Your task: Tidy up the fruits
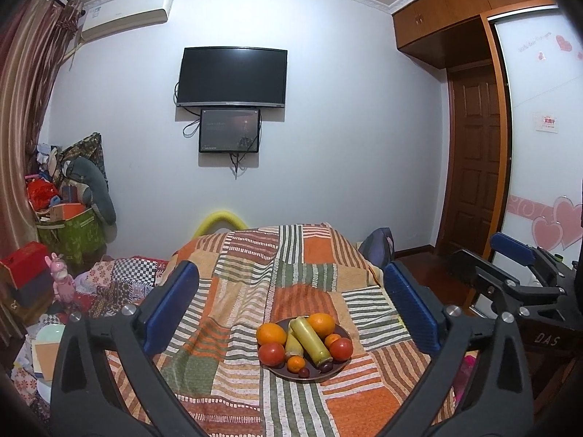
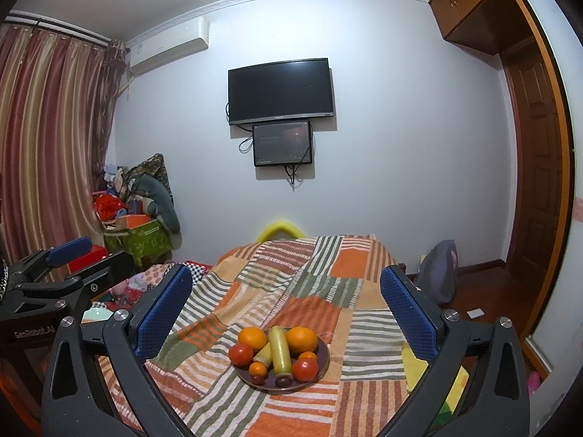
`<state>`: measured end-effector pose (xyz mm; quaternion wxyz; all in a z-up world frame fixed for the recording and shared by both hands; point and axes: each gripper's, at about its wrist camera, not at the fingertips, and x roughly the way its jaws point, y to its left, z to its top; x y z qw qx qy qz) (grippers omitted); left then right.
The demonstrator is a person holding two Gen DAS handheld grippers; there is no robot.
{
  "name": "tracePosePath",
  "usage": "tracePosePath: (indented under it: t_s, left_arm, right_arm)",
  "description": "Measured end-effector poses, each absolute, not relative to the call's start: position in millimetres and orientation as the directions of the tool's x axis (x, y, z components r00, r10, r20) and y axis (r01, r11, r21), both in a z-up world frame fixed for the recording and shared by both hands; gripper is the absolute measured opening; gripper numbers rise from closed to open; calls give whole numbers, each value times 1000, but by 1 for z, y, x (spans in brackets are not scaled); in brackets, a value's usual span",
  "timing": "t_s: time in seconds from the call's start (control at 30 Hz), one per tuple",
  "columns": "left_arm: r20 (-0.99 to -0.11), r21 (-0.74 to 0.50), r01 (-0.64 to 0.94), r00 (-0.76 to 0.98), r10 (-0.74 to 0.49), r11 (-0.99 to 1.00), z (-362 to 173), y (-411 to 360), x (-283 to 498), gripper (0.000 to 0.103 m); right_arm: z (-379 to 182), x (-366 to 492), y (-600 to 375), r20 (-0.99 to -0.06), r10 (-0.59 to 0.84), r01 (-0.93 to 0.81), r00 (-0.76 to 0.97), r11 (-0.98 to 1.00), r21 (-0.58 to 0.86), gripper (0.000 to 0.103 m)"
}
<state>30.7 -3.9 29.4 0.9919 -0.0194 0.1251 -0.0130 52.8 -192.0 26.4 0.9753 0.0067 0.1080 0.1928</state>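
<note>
A dark round plate (image 1: 342, 366) (image 2: 322, 364) sits on a striped patchwork blanket. It holds two oranges (image 1: 270, 334) (image 2: 252, 338), two red tomatoes (image 1: 271, 354) (image 2: 241, 354), two yellow-green long fruits (image 1: 310, 338) (image 2: 279, 349), small tangerines (image 1: 295, 363) and dark plums (image 1: 304, 373). My left gripper (image 1: 291, 302) is open and empty, held above and before the plate. My right gripper (image 2: 286, 302) is open and empty, likewise short of the plate. Each gripper shows at the edge of the other's view, the right one (image 1: 510, 273) and the left one (image 2: 62, 266).
The blanket (image 1: 291, 255) covers a raised surface. Cluttered boxes and bags (image 1: 69, 218) stand at the left by the curtain. A backpack (image 2: 439, 273) lies on the floor at the right. A TV (image 1: 231, 76) hangs on the far wall. A wooden door (image 1: 473, 153) is at the right.
</note>
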Motion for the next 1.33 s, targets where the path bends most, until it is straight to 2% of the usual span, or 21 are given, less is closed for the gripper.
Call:
tracePosePath:
  t_s: [1.33]
  left_arm:
    - [-289,-77,48,955,-68,996,28,-3,39,103]
  right_arm:
    - [30,54,-195,-207,363,-360,908,931,55,103]
